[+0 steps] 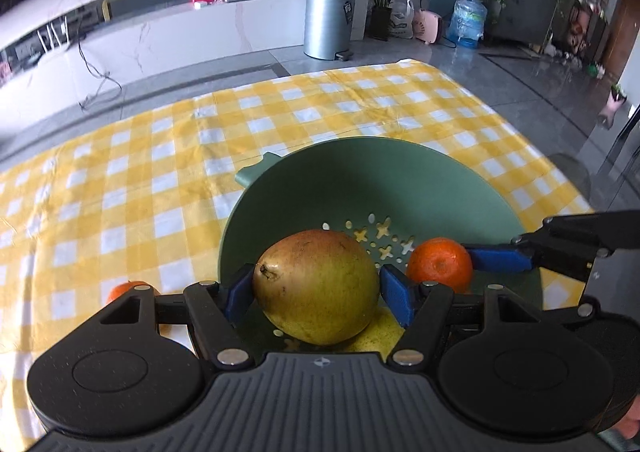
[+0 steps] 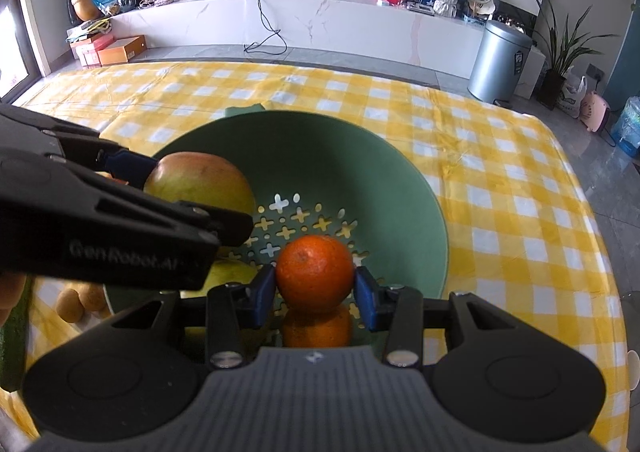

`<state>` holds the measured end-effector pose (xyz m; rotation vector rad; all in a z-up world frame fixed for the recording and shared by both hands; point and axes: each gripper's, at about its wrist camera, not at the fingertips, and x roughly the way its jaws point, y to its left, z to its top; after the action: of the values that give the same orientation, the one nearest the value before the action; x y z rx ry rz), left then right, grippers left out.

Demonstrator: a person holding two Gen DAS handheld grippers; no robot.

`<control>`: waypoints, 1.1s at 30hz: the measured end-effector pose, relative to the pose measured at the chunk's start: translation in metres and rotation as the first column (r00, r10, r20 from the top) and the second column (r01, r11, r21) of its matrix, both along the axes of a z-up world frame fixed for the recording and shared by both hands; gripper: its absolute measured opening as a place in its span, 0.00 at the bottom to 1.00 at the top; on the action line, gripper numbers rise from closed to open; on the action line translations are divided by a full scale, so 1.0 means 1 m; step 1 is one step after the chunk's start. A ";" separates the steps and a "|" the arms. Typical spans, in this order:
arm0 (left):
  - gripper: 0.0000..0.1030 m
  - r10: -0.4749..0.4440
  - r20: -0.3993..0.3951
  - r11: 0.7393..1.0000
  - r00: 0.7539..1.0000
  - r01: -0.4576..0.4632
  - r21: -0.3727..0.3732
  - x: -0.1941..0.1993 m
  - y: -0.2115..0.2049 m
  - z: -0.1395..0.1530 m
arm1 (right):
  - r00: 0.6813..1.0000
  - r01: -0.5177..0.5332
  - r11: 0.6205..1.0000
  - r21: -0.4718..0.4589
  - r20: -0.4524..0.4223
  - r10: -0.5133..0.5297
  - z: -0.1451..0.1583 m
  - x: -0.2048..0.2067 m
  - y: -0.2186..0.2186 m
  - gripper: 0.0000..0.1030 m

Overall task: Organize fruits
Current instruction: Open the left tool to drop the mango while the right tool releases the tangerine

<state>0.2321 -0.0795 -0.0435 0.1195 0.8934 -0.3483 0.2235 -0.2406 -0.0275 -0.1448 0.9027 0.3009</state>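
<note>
My left gripper is shut on a yellow-green pear, its blue pads pressing both sides, low over the near side of a green colander bowl. Just to its right, my right gripper is shut on an orange over the same bowl. From the right wrist view the held pear shows at the bowl's left. A second orange and another pale pear lie in the bowl beneath the held fruit.
The bowl stands on a yellow checked tablecloth. One orange lies on the cloth left of the bowl, and small brown round fruits lie there too. The table's far edge drops to a tiled floor with a metal bin.
</note>
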 end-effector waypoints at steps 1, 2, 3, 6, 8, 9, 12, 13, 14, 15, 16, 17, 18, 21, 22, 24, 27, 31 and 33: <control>0.75 -0.001 0.002 1.000 1.000 0.001 0.010 0.000 -0.001 0.000 | 1.000 0.000 1.000 -0.001 -0.001 0.000 0.000 0.001 0.000 0.39; 0.75 -0.002 0.003 1.000 1.000 0.002 0.018 0.000 -0.002 0.000 | 1.000 0.000 1.000 -0.001 -0.003 0.000 -0.001 0.001 0.001 0.39; 0.75 0.001 0.004 1.000 1.000 -0.001 0.024 0.000 -0.002 0.000 | 1.000 -0.001 1.000 -0.001 -0.006 0.001 -0.001 0.001 0.001 0.39; 0.79 0.014 -0.004 1.000 1.000 -0.014 0.020 0.002 0.000 0.001 | 1.000 -0.001 1.000 -0.006 -0.007 0.001 -0.001 0.002 0.001 0.39; 0.81 0.014 -0.014 1.000 1.000 -0.014 -0.006 0.002 0.003 0.002 | 1.000 0.002 1.000 -0.005 -0.006 -0.002 0.000 0.001 0.001 0.40; 0.81 0.014 -0.016 1.000 1.000 -0.015 -0.015 0.001 0.003 0.004 | 1.000 0.000 1.000 -0.003 -0.003 0.000 0.000 0.001 0.001 0.40; 0.83 0.017 -0.001 1.000 1.000 -0.017 -0.012 -0.002 0.002 0.007 | 1.000 -0.007 1.000 -0.009 0.005 0.007 0.003 -0.001 0.002 0.40; 0.83 0.014 0.002 1.000 1.000 -0.014 -0.012 -0.003 0.002 0.009 | 1.000 -0.006 1.000 -0.016 0.010 0.007 0.004 -0.002 0.002 0.40; 0.83 0.010 0.005 1.000 1.000 -0.010 -0.013 -0.005 0.001 0.010 | 1.000 -0.009 1.000 -0.019 0.013 0.009 0.005 -0.003 0.003 0.40; 0.83 0.005 0.008 1.000 1.000 -0.005 -0.015 -0.006 0.001 0.012 | 1.000 -0.009 1.000 -0.017 0.015 0.009 0.006 -0.004 0.003 0.41; 0.83 0.001 0.013 1.000 1.000 0.000 -0.017 -0.008 0.000 0.015 | 1.000 -0.007 1.000 -0.015 0.018 0.007 0.007 -0.005 0.002 0.44; 0.83 -0.004 0.019 1.000 1.000 0.004 -0.017 -0.010 0.000 0.018 | 1.000 -0.003 1.000 -0.017 0.024 0.004 0.009 -0.006 0.002 0.47; 0.83 -0.007 0.026 1.000 1.000 0.008 -0.016 -0.013 -0.001 0.020 | 0.999 0.002 1.000 -0.019 0.035 -0.001 0.011 -0.007 0.002 0.52; 0.83 -0.006 0.053 1.000 0.999 0.006 -0.009 -0.023 -0.001 0.031 | 0.999 0.007 1.000 -0.021 0.053 -0.006 0.018 -0.013 0.001 0.53; 0.83 -0.006 0.062 1.000 0.998 0.007 -0.008 -0.026 0.000 0.035 | 0.998 0.011 1.000 -0.021 0.060 -0.010 0.021 -0.015 0.001 0.58; 0.83 -0.009 0.077 1.000 0.997 0.010 -0.010 -0.034 0.001 0.042 | 0.996 0.021 1.000 -0.018 0.086 -0.019 0.027 -0.022 0.001 0.65; 0.83 -0.004 0.089 1.000 0.996 0.005 -0.007 -0.046 0.005 0.052 | 0.993 0.028 1.000 -0.011 0.111 -0.027 0.036 -0.034 0.002 0.65; 0.83 0.015 0.103 1.000 0.995 -0.013 -0.017 -0.064 0.013 0.064 | 0.988 0.053 0.998 0.023 0.147 -0.055 0.049 -0.053 0.003 0.74; 0.83 0.024 0.104 0.999 0.994 -0.021 -0.028 -0.074 0.019 0.069 | 0.983 0.064 0.997 0.051 0.167 -0.072 0.054 -0.064 0.003 0.75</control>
<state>0.1581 -0.0607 0.0260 0.1022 0.7856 -0.3300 0.1595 -0.2381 0.0267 -0.0954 0.7309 0.2416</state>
